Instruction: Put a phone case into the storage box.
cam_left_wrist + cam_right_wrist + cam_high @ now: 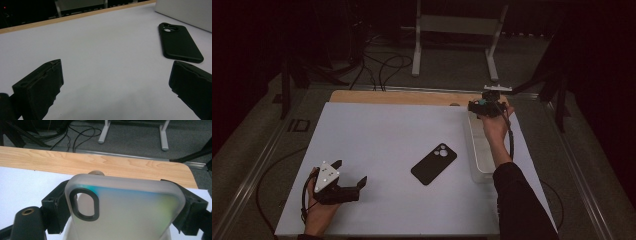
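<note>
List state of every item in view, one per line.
left gripper: jaws open, nothing between them, resting on the white table sheet.
right gripper: jaws closed on the frosted phone case, held above the far end of the clear bin.
black phone case: lying flat on the sheet, camera cutout up, untouched.
clear bin: upright at the sheet's right edge; contents cannot be told.

The high view looked forward and down from above the near edge of the white-topped table [377, 145]. The left gripper view sat low near the near left corner, facing the black phone case [178, 42]. The right gripper view faced the far wooden edge [100, 163], close behind a frosted translucent phone case [130, 210].
</note>
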